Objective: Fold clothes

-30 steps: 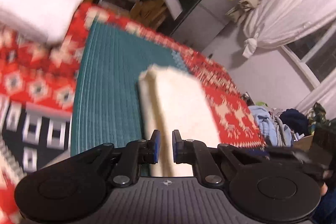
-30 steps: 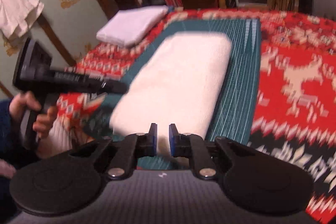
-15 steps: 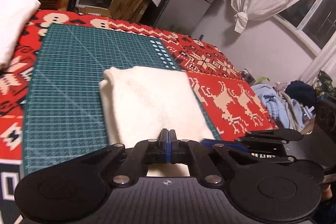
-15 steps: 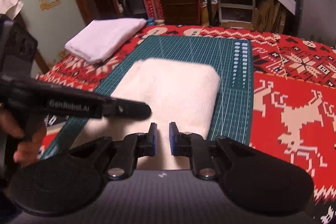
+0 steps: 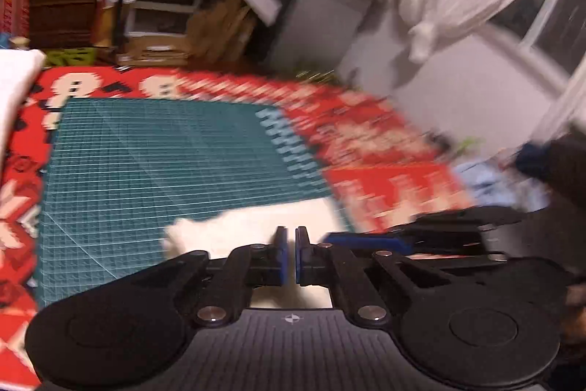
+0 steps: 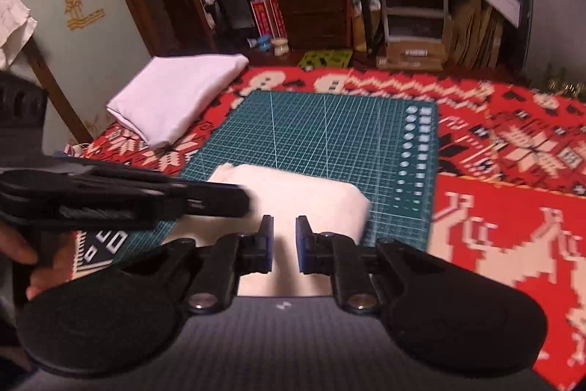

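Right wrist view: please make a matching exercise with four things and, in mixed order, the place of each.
Things:
1. cream cloth
2. white folded cloth
3. cutting mat
4. left tongs

Places:
A. far left corner of the blanket
B. on the mat's near part
C. coming in from the left
D. middle of the red blanket

Pairs: 1-B, 2-A, 3-D, 4-C

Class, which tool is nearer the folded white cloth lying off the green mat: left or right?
Left. The left tool reaches in from the white cloth's side; the right tool sits farther right, over the cream cloth.
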The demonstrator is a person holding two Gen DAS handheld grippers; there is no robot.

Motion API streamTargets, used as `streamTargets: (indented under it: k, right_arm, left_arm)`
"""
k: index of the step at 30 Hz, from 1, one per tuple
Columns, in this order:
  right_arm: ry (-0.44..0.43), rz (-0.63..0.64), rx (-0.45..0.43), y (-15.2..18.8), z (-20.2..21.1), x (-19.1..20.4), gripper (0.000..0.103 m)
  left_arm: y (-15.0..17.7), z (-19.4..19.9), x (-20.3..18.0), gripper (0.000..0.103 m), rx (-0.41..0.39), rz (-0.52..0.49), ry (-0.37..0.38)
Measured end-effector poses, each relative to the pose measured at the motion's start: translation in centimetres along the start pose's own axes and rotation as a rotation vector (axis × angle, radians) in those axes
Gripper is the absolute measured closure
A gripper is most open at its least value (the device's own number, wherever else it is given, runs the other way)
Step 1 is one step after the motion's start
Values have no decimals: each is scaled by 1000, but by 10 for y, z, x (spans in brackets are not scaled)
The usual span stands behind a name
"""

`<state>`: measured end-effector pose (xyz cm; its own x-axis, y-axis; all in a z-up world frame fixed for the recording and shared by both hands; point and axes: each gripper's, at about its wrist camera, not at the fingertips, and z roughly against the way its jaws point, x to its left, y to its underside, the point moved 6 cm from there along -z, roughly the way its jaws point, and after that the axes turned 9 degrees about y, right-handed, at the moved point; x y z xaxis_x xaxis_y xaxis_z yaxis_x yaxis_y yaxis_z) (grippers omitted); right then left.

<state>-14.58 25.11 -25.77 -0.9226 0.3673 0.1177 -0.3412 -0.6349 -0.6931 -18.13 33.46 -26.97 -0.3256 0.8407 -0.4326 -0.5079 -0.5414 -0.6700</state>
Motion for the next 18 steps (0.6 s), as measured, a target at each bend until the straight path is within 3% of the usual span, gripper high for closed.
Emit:
streamTargets:
  k: [3, 8, 14, 17, 18]
  right_arm:
    - [36, 24, 30, 1, -26, 2, 92]
    - [13, -50, 16, 3, -24, -15, 101]
    - [41, -69, 5, -10, -37, -23, 101]
    - [54, -94, -5, -13, -36, -25, 100]
    - [58, -102, -8, -14, -36, -26, 95]
  left_arm:
    - [9, 7, 16, 100, -23, 56, 7]
    - [7, 22, 32, 101, -54, 104, 1]
    - [4, 25, 36, 101, -67, 126, 0]
    - [6, 39, 29, 98, -89, 139, 45]
    - [6, 43, 25, 98, -94, 142, 65]
